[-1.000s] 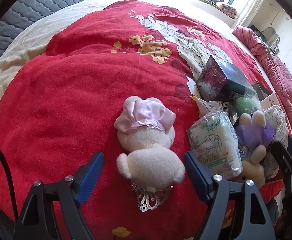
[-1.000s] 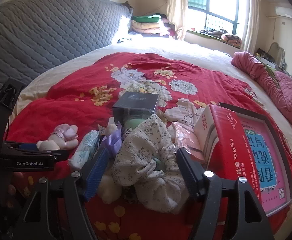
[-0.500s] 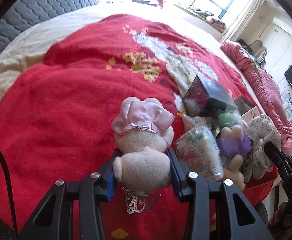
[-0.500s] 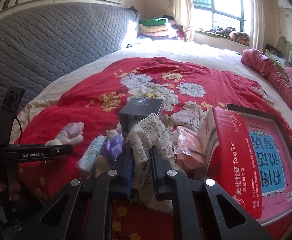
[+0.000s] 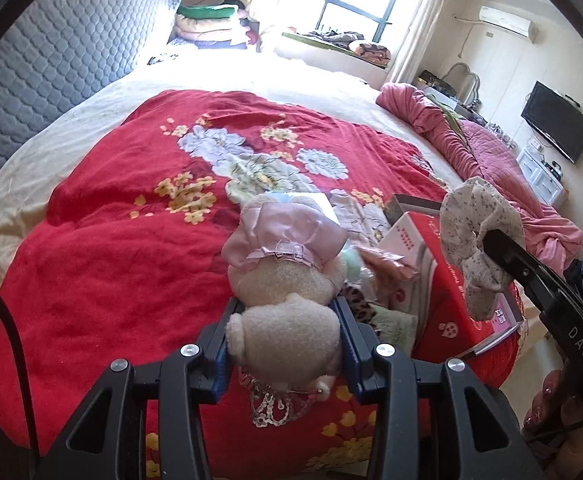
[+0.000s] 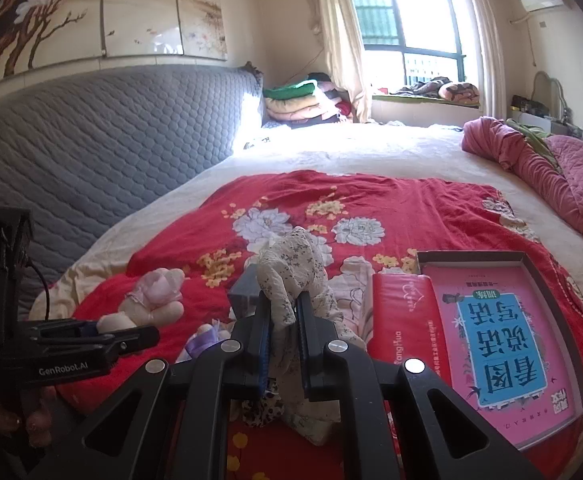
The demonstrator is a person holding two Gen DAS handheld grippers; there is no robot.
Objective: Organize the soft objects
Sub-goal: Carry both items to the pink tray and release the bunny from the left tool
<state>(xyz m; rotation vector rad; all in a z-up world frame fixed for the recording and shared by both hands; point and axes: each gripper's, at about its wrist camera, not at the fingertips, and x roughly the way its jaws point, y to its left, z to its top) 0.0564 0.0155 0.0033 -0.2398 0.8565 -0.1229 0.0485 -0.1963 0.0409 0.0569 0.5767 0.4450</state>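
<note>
My left gripper (image 5: pixel 285 340): black, blue pads, around a cream plush toy (image 5: pixel 287 300) in a pale pink satin dress. My right gripper (image 6: pixel 283 330): black, blue pads, on off-white cloth (image 6: pixel 291 276) with small dark floral print. Blanket (image 5: pixel 131 240) on bed: bright red, white and yellow flowers. Sheet (image 6: pixel 371 148) cream. Headboard (image 6: pixel 111 140) grey, quilted scale pattern. Box (image 6: pixel 407 320) near right: red, with a pink and blue cover (image 6: pixel 503 328) beside it. Far right quilt (image 6: pixel 551 172) dusty pink. Purple plush (image 6: pixel 203 340) near left, partly hidden.
</note>
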